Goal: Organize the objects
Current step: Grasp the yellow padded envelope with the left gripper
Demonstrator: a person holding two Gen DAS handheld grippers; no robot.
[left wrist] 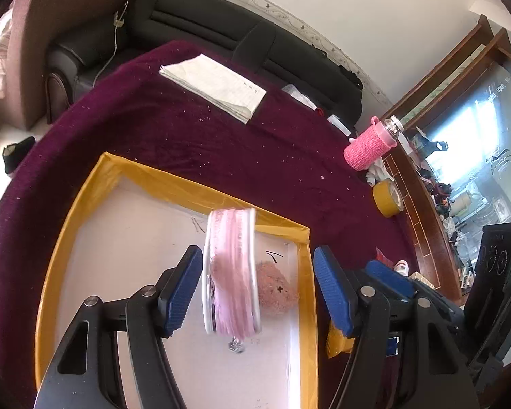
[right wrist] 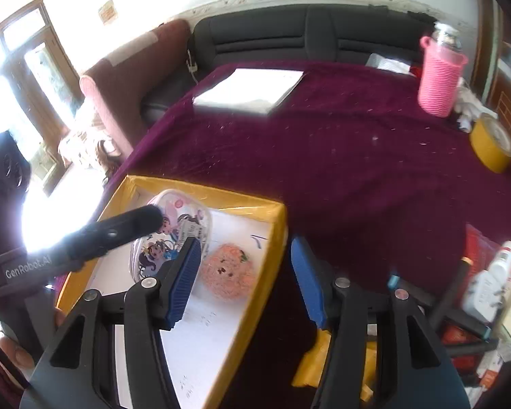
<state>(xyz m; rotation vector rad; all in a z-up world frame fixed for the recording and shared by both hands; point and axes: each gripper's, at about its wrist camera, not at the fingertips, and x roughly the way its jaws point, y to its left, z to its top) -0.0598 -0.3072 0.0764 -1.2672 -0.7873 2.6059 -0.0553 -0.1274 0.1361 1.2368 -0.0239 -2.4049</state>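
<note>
The left hand-held gripper [left wrist: 257, 288] hangs open around the cartoon pouch [left wrist: 231, 272], which stands on edge inside the yellow-rimmed box [left wrist: 136, 170] beside the pink plush [left wrist: 277, 288]; the right hand-held gripper [right wrist: 245, 277], open and empty, straddles the box's right wall.

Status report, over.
Left gripper open, pouch upright between jaws, not clamped. Right gripper open, empty. Pouch and plush in yellow box. Nothing blocking.

both wrist views close, sharing yellow-rimmed tray [left wrist: 173, 184]
</note>
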